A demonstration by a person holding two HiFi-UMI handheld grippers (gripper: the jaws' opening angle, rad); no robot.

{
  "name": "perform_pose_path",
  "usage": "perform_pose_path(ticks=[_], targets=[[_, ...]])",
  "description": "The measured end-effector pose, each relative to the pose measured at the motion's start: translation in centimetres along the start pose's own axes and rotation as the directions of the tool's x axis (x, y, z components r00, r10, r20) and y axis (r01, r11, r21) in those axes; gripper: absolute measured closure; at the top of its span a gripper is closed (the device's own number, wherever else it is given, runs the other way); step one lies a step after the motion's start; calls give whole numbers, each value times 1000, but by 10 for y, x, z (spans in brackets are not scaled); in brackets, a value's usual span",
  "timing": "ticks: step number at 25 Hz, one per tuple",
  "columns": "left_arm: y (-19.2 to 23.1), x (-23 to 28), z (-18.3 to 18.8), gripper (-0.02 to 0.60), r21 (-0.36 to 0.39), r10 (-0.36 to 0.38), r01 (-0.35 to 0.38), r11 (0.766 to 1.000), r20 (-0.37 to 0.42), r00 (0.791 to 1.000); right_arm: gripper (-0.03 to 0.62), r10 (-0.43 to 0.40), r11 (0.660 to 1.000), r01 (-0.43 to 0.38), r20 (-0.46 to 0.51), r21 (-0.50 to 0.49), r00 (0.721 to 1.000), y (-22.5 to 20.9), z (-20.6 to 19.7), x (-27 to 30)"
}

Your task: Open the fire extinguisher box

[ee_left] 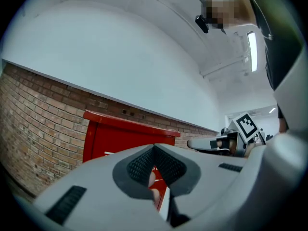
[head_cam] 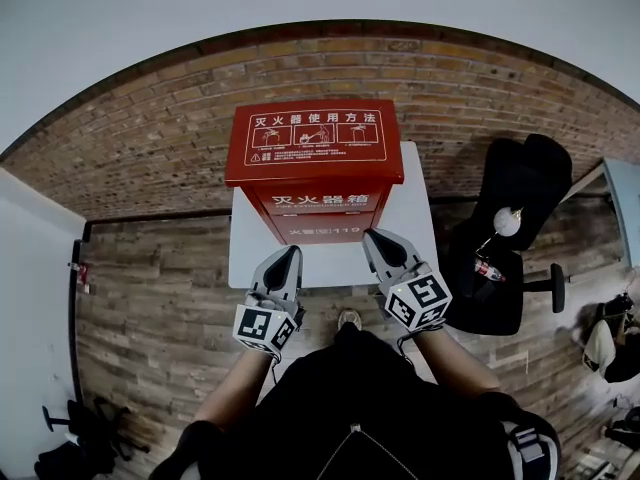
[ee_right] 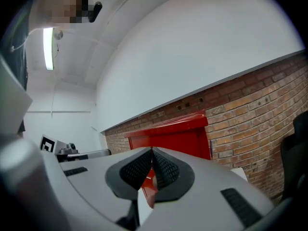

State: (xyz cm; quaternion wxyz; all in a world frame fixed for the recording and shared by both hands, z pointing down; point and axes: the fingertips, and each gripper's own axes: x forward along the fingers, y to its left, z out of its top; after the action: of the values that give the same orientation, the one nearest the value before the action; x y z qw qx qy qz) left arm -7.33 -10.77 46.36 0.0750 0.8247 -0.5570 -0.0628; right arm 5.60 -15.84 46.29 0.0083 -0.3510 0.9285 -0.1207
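A red fire extinguisher box [head_cam: 315,173] stands on a white table [head_cam: 410,218] against the brick wall, its lid closed and printed with white pictograms. My left gripper [head_cam: 290,255] is shut and empty, held level a little short of the box's front, at its left. My right gripper [head_cam: 375,236] is likewise shut and empty, short of the front at its right. In the left gripper view the box [ee_left: 127,141] rises beyond the closed jaws, and the right gripper [ee_left: 211,142] shows to the side. The right gripper view shows the box [ee_right: 175,136] straight ahead.
A brick wall [head_cam: 150,133] runs behind the box. A black office chair [head_cam: 510,238] with small items on its seat stands right of the table. Wood-plank floor [head_cam: 150,298] lies to the left, with dark gear [head_cam: 80,433] at the lower left.
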Motion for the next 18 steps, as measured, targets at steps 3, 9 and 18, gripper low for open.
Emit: perform_pose_path(ticks=[3, 9, 18], targets=[[4, 18, 2, 532, 3, 23, -23, 1000, 3, 1000, 576, 35, 999, -35, -18, 0, 999, -9, 3, 13], [19, 32, 0, 532, 7, 59, -59, 998, -12, 998, 576, 81, 997, -81, -40, 4, 996, -17, -2, 36], [43, 54, 5, 532, 17, 7, -6, 1000, -32, 999, 576, 96, 991, -101, -58, -84, 994, -3, 6, 62]])
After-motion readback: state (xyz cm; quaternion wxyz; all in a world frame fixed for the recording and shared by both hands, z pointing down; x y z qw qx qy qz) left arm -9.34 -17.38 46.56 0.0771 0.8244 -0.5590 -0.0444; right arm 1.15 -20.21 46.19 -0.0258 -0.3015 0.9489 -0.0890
